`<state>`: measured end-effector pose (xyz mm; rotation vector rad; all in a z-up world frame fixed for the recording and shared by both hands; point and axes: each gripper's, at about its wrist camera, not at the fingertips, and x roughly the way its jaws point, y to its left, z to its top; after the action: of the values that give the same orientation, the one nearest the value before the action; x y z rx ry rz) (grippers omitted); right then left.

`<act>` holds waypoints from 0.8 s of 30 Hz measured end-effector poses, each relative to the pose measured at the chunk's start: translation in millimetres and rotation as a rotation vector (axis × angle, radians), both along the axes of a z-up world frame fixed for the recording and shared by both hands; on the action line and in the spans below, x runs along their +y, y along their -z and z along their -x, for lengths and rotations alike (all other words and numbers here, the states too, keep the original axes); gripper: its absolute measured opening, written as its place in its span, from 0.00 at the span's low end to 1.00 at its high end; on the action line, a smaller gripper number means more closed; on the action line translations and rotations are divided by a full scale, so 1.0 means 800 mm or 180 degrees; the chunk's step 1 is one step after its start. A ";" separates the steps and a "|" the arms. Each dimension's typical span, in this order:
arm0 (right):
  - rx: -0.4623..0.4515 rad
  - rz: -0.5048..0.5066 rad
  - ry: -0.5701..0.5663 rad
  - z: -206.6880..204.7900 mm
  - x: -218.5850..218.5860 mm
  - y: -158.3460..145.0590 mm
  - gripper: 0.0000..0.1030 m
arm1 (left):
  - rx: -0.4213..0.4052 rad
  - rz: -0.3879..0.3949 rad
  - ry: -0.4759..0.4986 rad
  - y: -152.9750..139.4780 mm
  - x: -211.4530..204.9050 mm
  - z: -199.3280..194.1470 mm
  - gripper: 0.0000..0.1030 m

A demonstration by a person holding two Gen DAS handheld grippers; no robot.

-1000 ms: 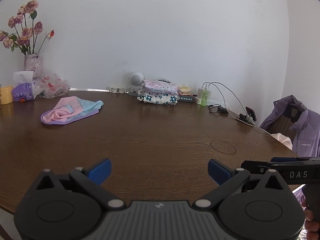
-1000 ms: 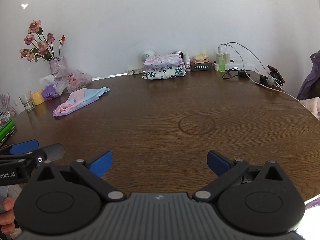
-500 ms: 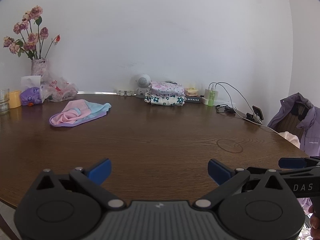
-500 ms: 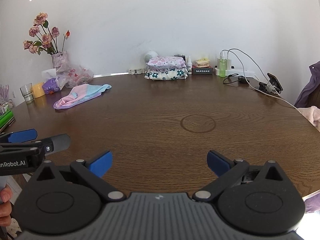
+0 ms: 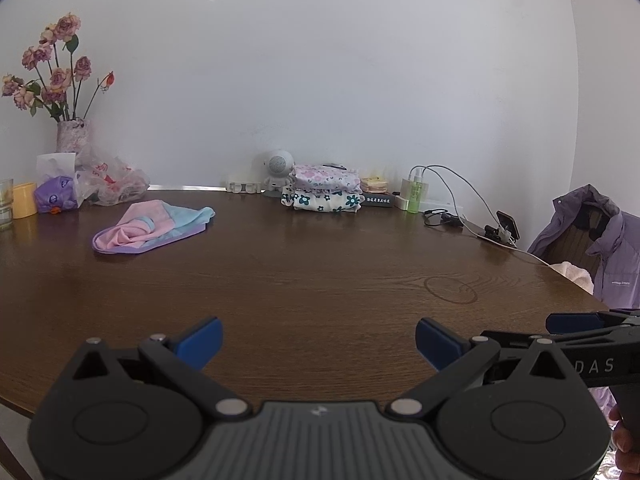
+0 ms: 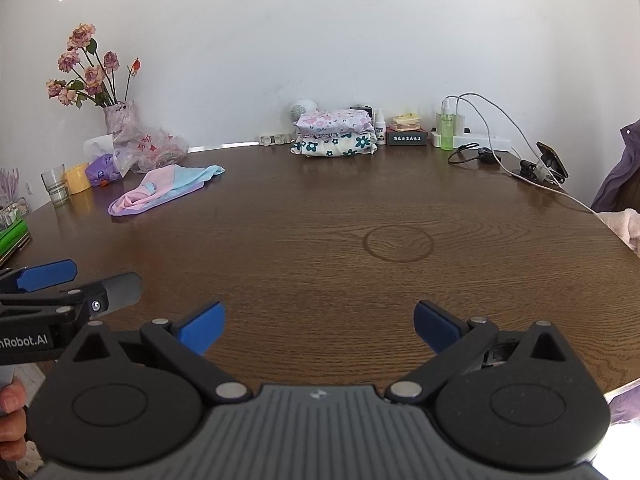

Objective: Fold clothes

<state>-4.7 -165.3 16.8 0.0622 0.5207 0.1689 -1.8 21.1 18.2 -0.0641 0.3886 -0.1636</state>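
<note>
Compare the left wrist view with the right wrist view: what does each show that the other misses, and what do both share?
Only the left wrist view shows the purple jacket on a chair. Only the right wrist view shows the green item at the table's left edge. Both show the crumpled pink and blue garment, the folded floral stack, the flower vase, the wooden table, and both open hand-held grippers: left, right.

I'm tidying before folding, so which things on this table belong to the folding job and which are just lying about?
Folding job:
crumpled pink, blue and purple garment
stack of two folded floral cloths
open left tool
open right tool

Lying about:
vase of dried pink roses
crinkled clear plastic bag
green spray bottle
purple jacket
</note>
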 end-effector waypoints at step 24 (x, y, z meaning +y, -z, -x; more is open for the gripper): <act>0.0035 -0.0010 -0.0008 0.000 0.002 0.002 1.00 | 0.0032 0.0034 -0.0008 0.002 0.005 0.000 1.00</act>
<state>-5.0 -163.8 15.5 0.0656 0.5316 0.1720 -1.5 25.0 16.8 -0.0758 0.3975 -0.1629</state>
